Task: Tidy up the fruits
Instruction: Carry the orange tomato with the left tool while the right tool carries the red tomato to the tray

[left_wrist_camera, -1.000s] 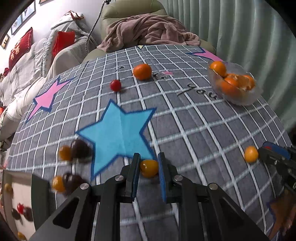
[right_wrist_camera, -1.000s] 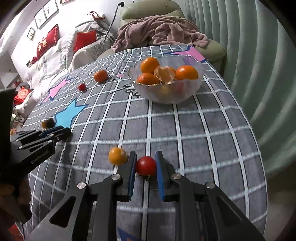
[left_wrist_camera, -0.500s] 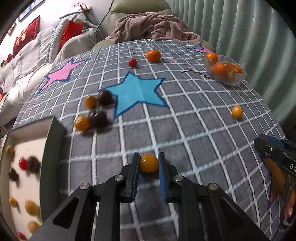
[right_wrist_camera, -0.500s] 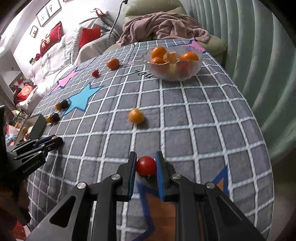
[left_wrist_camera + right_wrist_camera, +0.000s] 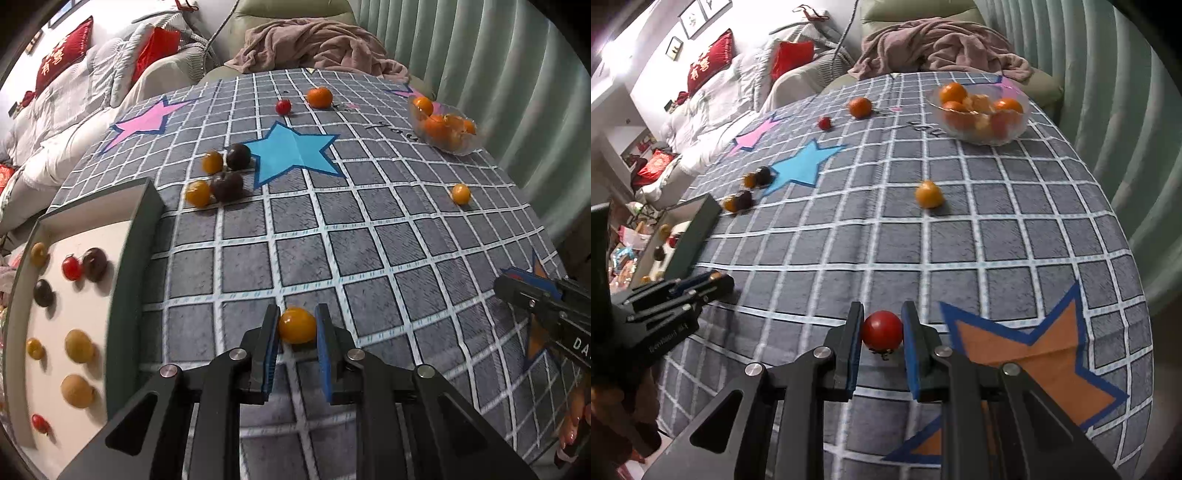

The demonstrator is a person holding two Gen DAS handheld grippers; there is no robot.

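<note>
My left gripper (image 5: 296, 326) is shut on a small yellow-orange tomato (image 5: 297, 325), held above the grey checked cloth, just right of the dark tray (image 5: 135, 236). That tray holds several small red, dark and yellow fruits. My right gripper (image 5: 882, 328) is shut on a red cherry tomato (image 5: 882, 329) above the near part of the cloth, beside an orange star. Loose on the cloth lie two yellow and two dark fruits (image 5: 221, 173), one yellow tomato (image 5: 461, 193), a red tomato (image 5: 283, 107) and a tangerine (image 5: 320, 97). The left gripper (image 5: 713, 280) shows in the right wrist view.
A glass bowl (image 5: 982, 110) of tangerines stands at the far right of the round table. A sofa with a pink blanket (image 5: 942, 44) lies beyond it, a pleated curtain (image 5: 1108, 92) to the right. The right gripper (image 5: 511, 280) and a hand show at the left view's right edge.
Both grippers have drawn back toward the table's near side with their fruits still held. The tray has come into the left view, and the bowl looks farther away.
</note>
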